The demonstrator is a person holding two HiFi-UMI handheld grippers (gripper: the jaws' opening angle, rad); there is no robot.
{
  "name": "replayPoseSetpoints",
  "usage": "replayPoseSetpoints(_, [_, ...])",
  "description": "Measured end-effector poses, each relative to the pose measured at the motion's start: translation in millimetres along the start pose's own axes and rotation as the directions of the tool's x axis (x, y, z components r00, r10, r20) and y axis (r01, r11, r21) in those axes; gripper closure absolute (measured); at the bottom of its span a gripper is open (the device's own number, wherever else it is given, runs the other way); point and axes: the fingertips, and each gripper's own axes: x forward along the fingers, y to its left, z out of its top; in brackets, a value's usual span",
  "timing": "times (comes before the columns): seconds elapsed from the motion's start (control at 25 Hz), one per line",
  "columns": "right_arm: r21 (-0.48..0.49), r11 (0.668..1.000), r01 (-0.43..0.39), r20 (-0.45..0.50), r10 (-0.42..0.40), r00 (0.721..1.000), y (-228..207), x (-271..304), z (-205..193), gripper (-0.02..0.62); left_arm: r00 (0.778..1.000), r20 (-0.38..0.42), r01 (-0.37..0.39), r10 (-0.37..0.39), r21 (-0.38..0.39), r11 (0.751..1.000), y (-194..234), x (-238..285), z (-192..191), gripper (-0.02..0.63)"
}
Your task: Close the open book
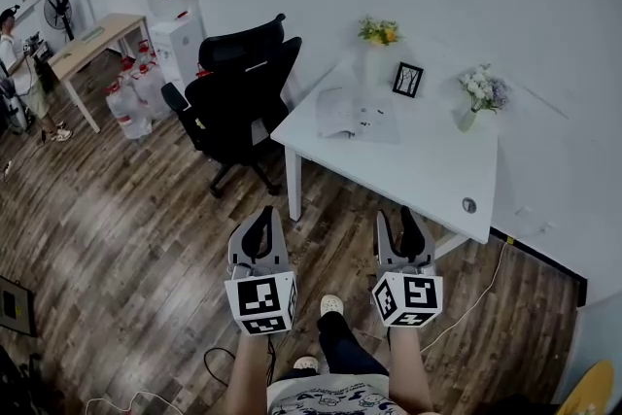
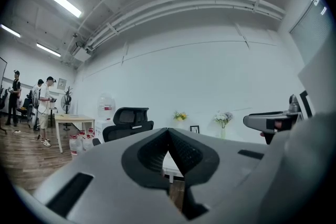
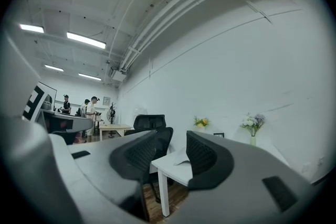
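Head view: left gripper [image 1: 262, 215] and right gripper [image 1: 397, 221] held side by side over wood floor [image 1: 126, 238], both pointing toward white table [image 1: 428, 165]. Left jaws pressed together at tips, nothing between them. Right jaws stand wide apart, empty. Open book [image 1: 358, 115] lies flat on table, well ahead of both sets of fingertips, untouched. Right gripper view: book shows through gap between jaws, far beyond them. Black office chair [image 1: 238, 97] ahead and left of left fingertips, beside table.
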Motion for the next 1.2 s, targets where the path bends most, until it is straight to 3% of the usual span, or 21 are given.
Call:
replayPoseSetpoints(0.68, [-0.044, 0.995, -0.089, -0.02, 0.088, 0.996, -74, 184, 6, 0.425, 0.994, -0.006, -0.108, 0.108, 0.024, 0.994, 5, 175, 21, 0.583])
replayPoseSetpoints(1.2, [-0.077, 0.991, -0.111, -0.05, 0.108, 0.993, -103, 256, -9, 0.425, 0.988, -0.029, -0.153, 0.154, 0.032, 0.988, 17, 242, 12, 0.583])
